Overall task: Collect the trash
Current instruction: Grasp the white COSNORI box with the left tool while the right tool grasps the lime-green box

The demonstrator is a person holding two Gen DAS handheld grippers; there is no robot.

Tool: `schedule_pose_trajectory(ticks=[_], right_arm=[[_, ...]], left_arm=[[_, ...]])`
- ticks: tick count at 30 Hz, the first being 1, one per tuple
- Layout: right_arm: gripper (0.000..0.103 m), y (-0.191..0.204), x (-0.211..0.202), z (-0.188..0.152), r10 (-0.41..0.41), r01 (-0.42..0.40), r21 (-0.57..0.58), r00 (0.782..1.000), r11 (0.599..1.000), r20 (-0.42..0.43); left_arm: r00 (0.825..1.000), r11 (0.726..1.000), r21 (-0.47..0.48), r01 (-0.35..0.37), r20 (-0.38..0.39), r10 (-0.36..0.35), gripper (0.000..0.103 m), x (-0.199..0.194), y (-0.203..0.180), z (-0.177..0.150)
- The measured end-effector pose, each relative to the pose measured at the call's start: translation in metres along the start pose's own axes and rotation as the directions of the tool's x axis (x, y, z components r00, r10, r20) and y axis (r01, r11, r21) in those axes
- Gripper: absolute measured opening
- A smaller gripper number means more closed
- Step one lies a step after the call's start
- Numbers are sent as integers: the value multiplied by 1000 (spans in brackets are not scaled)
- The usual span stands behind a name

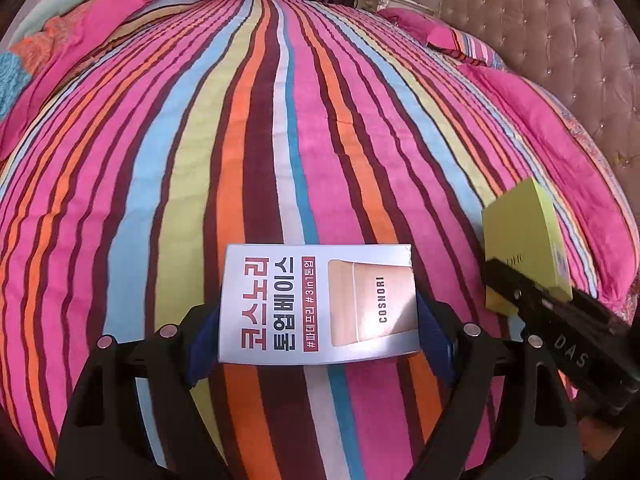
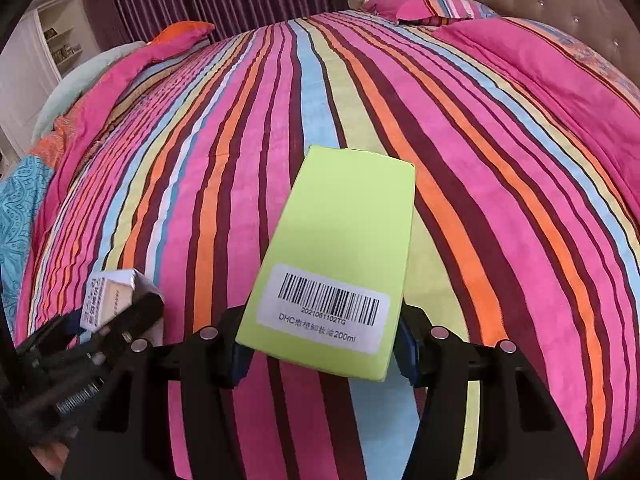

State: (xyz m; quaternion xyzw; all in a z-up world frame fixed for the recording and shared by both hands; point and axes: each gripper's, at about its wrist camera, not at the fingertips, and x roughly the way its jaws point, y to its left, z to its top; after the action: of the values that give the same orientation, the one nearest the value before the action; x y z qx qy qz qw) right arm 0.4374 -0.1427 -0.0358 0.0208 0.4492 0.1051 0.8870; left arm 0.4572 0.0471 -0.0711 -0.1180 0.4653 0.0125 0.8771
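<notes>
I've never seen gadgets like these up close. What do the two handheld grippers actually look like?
Each is matte black plastic. The left gripper and right gripper have two broad angular fingers with blue pads inside and small round silver studs on top. White letters "DAS" mark the right gripper's side.

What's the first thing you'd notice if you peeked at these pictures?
The bright bedspread with pink, orange, blue and maroon stripes fills nearly everything. In front, the left gripper clamps a white cardboard box with red Korean lettering, and to its right the right gripper clamps a lime-green cardboard box with a barcode sticker.
</notes>
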Motion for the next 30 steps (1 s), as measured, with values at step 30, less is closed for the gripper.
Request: schedule_pose_trajectory(ticks=[30], right_arm=[[54,-10,-142,-150,137,-139,30,989,990,59]], left_arm=[[998,998,-26,59,16,-58,80,-147,31,-181]])
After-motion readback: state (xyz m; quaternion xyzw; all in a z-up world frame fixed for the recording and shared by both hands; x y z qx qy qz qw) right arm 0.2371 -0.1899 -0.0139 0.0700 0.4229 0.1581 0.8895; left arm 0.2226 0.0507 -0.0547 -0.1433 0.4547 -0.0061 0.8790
